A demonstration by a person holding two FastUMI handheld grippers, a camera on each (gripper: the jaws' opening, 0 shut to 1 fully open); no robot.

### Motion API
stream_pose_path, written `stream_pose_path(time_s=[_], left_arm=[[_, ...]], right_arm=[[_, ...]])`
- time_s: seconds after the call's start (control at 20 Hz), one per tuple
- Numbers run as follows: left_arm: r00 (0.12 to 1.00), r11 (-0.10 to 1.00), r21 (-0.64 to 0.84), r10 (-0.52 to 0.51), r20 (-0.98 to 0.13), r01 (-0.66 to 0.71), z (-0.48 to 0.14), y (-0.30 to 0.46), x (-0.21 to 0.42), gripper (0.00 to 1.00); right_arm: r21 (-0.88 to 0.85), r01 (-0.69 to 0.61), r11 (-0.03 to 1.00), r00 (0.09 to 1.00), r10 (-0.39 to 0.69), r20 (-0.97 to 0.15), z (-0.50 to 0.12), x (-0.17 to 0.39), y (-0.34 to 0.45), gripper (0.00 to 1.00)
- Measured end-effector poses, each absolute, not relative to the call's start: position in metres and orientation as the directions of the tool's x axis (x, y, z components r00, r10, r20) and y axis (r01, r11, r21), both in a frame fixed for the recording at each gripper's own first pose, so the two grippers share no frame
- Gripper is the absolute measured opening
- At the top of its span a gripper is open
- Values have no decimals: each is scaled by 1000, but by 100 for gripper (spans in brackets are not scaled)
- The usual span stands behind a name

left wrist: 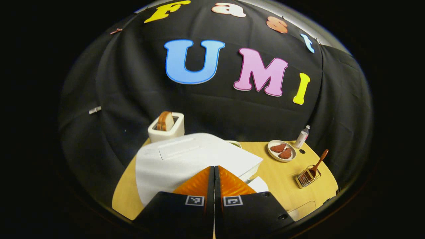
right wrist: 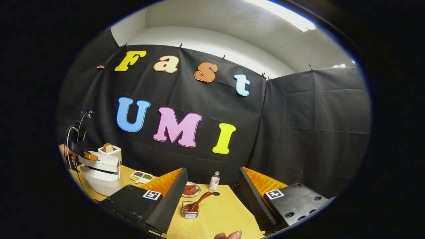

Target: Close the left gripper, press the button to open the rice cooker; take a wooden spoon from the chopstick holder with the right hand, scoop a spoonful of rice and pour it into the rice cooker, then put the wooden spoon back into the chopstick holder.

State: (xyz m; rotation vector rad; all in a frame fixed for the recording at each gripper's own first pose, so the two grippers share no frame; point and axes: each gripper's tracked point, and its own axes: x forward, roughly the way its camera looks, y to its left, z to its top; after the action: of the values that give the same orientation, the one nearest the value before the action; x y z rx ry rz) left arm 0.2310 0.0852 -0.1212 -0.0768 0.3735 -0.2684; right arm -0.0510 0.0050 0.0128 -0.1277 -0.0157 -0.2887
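Pressing claw: left gripper [left wrist: 214, 176], fingers together, holds nothing, tips over rice cooker [left wrist: 186, 159] lid.
Right gripper [right wrist: 212, 186]: wide open, empty, wooden spoon [right wrist: 198, 202] between fingers ahead.

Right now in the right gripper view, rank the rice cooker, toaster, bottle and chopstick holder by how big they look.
1. rice cooker, clearly largest.
2. toaster.
3. chopstick holder and bottle look about alike; the holder is nearer the camera, so I won't rank them.

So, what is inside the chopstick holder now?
The wooden spoon stands tilted in the chopstick holder, its handle leaning out over the rim. Its bowl shows through the holder's wires. The very bottom is too small to see clearly.
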Motion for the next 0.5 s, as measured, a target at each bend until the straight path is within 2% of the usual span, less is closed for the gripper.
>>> stream_pose_path(time_s=[0.5], left_arm=[[976, 985, -37, -174, -128, 171, -40, 118, 241, 9]], right_arm=[[-103, 260, 960, 965, -260, 19, 12, -52, 23, 97]])
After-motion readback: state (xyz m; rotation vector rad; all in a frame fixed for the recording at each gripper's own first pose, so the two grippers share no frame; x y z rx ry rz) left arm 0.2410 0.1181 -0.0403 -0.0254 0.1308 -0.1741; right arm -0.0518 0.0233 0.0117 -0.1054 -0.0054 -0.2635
